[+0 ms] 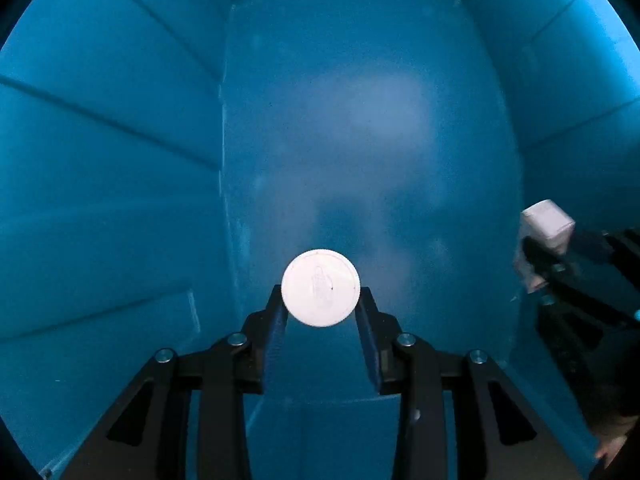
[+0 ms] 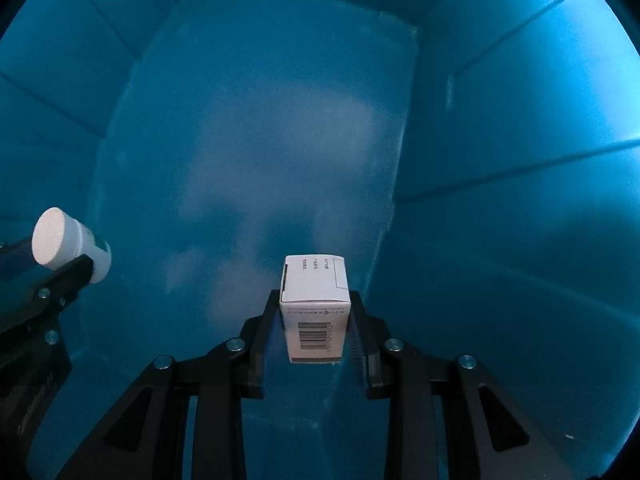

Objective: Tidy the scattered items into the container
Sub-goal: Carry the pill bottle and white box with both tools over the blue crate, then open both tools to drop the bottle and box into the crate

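Left jaws: the left gripper point(image 1: 320, 300) points down into the bin, its jaws clamped on a white round-capped bottle point(image 1: 320, 287), one blue pad on each side of it.
Bottle: seen cap-on from the left wrist; in the right wrist view it shows as a white cylinder point(image 2: 70, 249) at the far left, held above the bin floor.
Right jaws: the right gripper point(image 2: 316, 320) also points down, its jaws closed on a small white carton point(image 2: 315, 312).
Carton: barcode side faces the camera, printed end flap faces the floor; from the left wrist view it appears blurred at the right edge point(image 1: 546, 226).
Container: a blue plastic bin point(image 2: 520, 120) surrounds both grippers, ribbed walls on every side, its floor point(image 1: 360, 140) scuffed pale.
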The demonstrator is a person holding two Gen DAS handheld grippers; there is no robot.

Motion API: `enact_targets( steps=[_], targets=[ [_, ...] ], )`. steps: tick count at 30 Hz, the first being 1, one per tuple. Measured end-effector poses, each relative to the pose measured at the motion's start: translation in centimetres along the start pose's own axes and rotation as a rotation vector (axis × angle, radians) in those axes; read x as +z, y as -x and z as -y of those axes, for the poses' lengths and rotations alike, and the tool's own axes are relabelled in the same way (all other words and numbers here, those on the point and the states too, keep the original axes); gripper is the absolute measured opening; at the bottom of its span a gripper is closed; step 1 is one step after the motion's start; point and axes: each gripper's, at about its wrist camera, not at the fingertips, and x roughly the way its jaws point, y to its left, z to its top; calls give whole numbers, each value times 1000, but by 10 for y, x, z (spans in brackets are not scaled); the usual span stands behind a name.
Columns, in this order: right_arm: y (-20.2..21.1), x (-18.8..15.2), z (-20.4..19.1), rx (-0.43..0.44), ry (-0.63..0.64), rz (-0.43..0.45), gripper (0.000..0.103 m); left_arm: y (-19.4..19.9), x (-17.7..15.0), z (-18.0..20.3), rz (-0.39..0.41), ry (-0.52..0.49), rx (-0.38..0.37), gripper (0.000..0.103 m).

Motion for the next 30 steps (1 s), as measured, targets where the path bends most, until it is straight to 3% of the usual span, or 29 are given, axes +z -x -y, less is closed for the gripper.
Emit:
enact_targets(
  steps=[2,4,6,7,10,12,15,21,27,30],
  targets=[
    [-10,-2,-2,1,19,-35,30,-9,0,1,-36,2,18,34],
    [-18,-5,-3,0,39,-66,30,-10,3,3,-42,2,40,43],
    [-20,-6,-2,0,47,-68,31,-6,8,5,-24,9,52,66],
    [-20,-7,-1,0,48,-66,32,-4,5,5,-11,12,56,69],
    [-19,-11,0,-5,46,-57,46,3,3,6,15,14,60,70],
    [-16,-10,-1,-15,50,-45,65,8,0,5,24,15,63,70],
    [-8,-15,-4,-22,51,-11,83,16,-19,-8,48,23,54,70],
    [19,-31,-7,-11,50,54,102,46,-21,-19,122,41,38,70],
    [58,-41,-17,-3,99,86,102,83,-33,-30,220,32,1,70],
    [92,-53,-25,16,131,147,102,112,-50,-31,281,28,-42,70]
  ],
)
